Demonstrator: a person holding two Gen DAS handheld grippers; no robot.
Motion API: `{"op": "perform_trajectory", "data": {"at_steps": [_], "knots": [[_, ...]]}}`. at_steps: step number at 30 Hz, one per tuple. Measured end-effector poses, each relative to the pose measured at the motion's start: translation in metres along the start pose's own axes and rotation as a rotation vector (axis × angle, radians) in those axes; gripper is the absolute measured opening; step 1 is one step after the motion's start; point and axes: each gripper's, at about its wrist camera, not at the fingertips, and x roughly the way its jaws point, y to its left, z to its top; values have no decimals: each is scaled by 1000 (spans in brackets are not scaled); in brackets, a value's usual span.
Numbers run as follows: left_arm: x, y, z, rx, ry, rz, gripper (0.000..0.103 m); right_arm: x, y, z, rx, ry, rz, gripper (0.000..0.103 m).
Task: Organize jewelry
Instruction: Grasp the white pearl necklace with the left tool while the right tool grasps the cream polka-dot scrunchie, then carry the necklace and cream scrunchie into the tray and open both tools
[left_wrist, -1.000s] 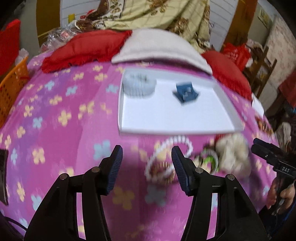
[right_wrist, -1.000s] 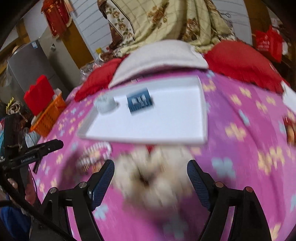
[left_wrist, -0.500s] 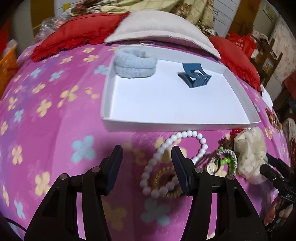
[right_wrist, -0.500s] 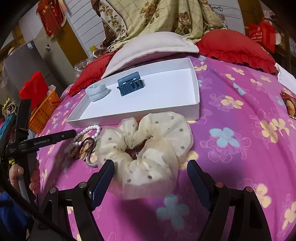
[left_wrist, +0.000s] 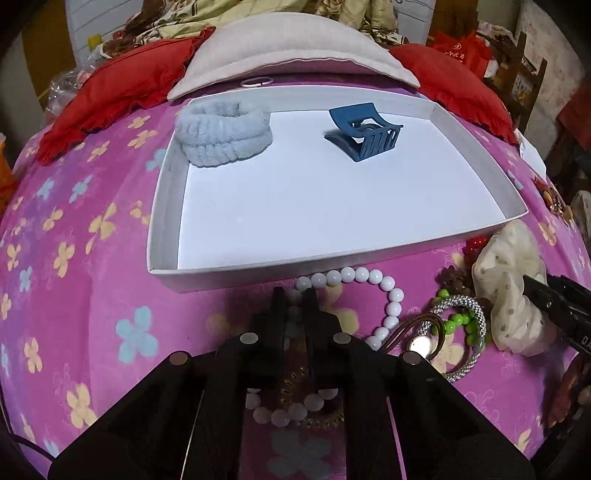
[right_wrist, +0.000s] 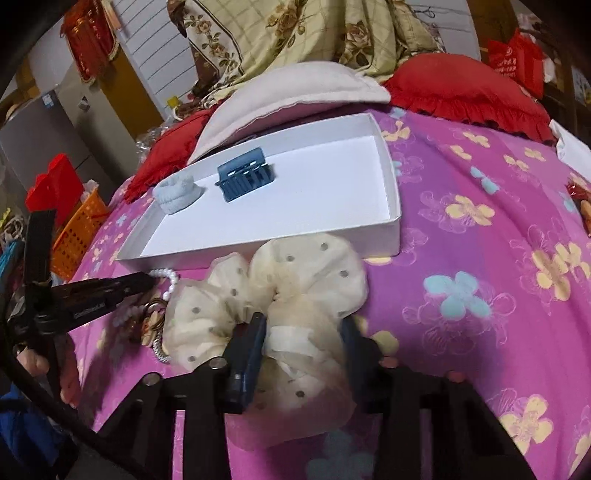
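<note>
Both tools grip jewelry in front of the shallow white cardboard tray (left_wrist: 162, 206) on the bed.
The left tool (left_wrist: 294, 299), just closed, pinches the white bead bracelet (left_wrist: 373, 275); the right tool (right_wrist: 301, 332), jaws just narrowed, squeezes the cream dotted sheer scrunchie (right_wrist: 295, 273) at the tray's near edge.

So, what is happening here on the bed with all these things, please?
A person with a gripper in each hand is sorting accessories into a white tray on the pink flowered bedspread. The left gripper has just closed on the white bead bracelet, and the right gripper has just closed on the cream dotted scrunchie. Both items are still on the bedspread in front of the tray. A light blue scrunchie and a blue hair claw are already in the tray.
</note>
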Motion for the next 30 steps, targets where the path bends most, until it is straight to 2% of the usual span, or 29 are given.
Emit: {"op": "perform_trajectory", "data": {"at_steps": [3,20,26,30], "knots": [[-7,1,-4,-20,-9,-14,8,-6,1,-1,-2,-8,4,23],[-130,-7,-8,-61,-199,-89,8,-84,24,0,-41,-146,27,21],[-142,-3,1,-77,-225,-100,8,-101,31,11,-49,-177,20,21],[-140,3,17,-85,-255,-122,8,-94,40,24,-72,-168,3,21]]}}
